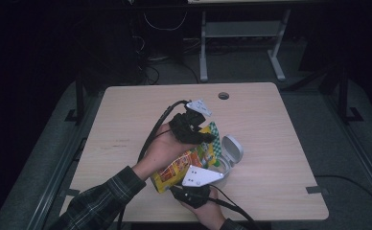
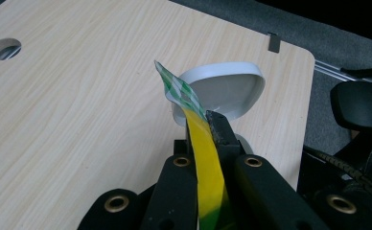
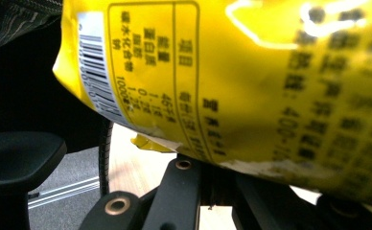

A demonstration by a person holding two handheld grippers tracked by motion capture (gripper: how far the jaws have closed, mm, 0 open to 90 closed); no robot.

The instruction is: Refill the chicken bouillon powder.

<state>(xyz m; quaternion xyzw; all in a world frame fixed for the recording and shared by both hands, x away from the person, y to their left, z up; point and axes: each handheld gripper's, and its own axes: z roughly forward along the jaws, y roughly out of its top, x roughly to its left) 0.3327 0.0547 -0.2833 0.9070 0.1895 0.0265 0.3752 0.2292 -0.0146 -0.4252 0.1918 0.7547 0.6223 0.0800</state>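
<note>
A yellow snack bag (image 1: 181, 165) with a green-and-white checked top edge (image 2: 177, 88) is held up over the wooden table (image 1: 126, 115), stretched between both grippers. My left gripper (image 1: 204, 136) is shut on the bag's top strip (image 2: 208, 163), which runs up between the jaws. My right gripper (image 1: 197, 186), under its grey plate, is shut on the bag's lower edge; the bag's printed back (image 3: 251, 81) hangs just over its jaws (image 3: 213, 167). A white round container with its lid flipped open (image 1: 232, 149) stands right beside the bag, and the lid (image 2: 227, 88) shows behind the left jaws.
A cable hole (image 1: 223, 95) sits near the table's far edge. The table's right edge (image 2: 308, 96) lies close behind the container. Dark floor and a desk frame (image 1: 241, 43) lie beyond the table. A plaid sleeve (image 1: 102, 201) comes in from the lower left.
</note>
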